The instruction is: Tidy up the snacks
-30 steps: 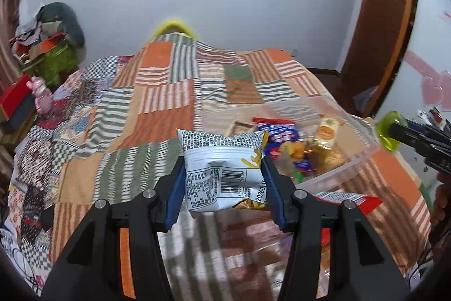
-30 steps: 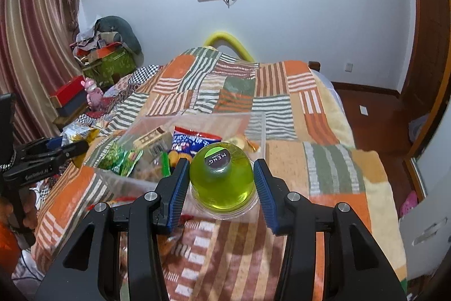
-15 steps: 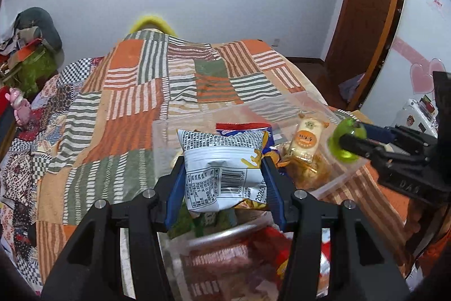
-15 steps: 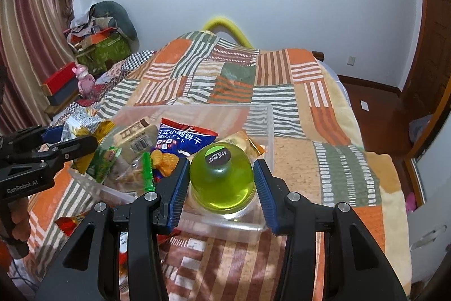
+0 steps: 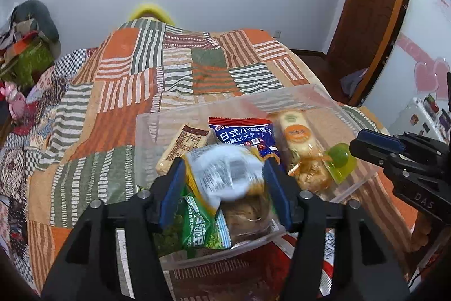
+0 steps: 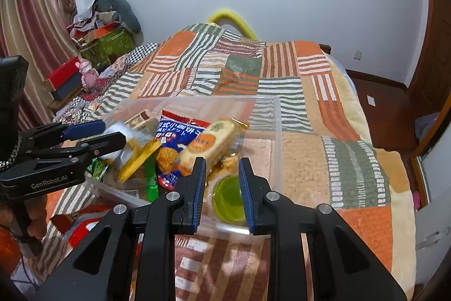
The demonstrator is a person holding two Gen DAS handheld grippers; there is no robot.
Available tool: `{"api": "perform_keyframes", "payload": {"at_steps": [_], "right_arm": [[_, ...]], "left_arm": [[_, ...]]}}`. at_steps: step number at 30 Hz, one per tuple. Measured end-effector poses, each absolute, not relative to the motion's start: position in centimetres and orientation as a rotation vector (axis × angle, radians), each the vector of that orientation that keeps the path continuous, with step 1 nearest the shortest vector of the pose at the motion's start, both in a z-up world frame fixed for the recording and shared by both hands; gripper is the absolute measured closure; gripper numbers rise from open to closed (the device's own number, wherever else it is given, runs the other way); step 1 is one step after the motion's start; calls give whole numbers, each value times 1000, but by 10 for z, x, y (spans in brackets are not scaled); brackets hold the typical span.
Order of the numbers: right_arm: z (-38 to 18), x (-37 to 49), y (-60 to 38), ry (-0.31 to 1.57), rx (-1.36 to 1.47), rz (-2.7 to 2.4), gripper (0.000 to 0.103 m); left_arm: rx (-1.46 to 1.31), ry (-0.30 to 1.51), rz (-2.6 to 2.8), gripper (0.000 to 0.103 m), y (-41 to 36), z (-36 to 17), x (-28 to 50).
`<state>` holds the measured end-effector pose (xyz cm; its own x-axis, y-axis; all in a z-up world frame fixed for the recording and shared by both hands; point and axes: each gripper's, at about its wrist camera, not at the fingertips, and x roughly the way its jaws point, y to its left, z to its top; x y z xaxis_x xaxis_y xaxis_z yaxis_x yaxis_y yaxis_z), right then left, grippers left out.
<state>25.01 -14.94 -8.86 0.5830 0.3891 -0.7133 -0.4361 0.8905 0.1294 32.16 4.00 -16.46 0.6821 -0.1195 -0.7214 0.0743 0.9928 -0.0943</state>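
- Two tongs work over the clear bin (image 5: 296,96): left tongs (image 5: 225,177) pinching a blurred white snack bag (image 5: 225,174) at frame centre.
- Right tongs (image 6: 222,188) flank the green jelly cup (image 6: 228,202), grip unclear; lower both gently before letting go.

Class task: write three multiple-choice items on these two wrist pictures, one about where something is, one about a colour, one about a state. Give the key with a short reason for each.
1. Where is the blue biscuit bag?
A. inside the clear bin
B. on the floor
C. on the wall screen

2. What colour is the jelly cup?
A. red
B. green
C. white

3. How is the left gripper?
A. empty and open
B. out of view
C. around the white snack bag

Key:
1 A, the bag lies among the other packets within the bin walls.
2 B, the cup between the right gripper fingers shows clear green.
3 C, the blurred white bag sits between its blue pads.
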Motion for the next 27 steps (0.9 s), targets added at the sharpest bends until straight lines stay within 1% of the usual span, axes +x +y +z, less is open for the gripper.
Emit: {"api": "perform_keyframes", "payload": {"at_steps": [1,4,6,11,15,17,21,27], "right_arm": [[-89,249,-150,819,-60,485,80],[-87,244,-152,821,-61,495,74],[-84,239,-153,816,-62,497,67],[-78,223,-155,801,-58,511,56],[-78,207,-156,787,-79,501,46],[-81,200,-158,790,-91,491,44],[-87,193,-157,827,-89,503,44],[-90,181,-149,838,-78,517,43]], "left_arm": [[-54,808,-109,38,39,-163,320],[-44,792,-114,35,38,-155,312],[-41,784,-112,34,38,-150,305],[-42,770,-107,31,45,-138,283],[-35,759,-89,25,51,-132,260],[-26,760,-77,23,55,-133,247],[-18,778,-56,19,62,-139,225],[-57,859,-70,18,66,-165,197]]}}
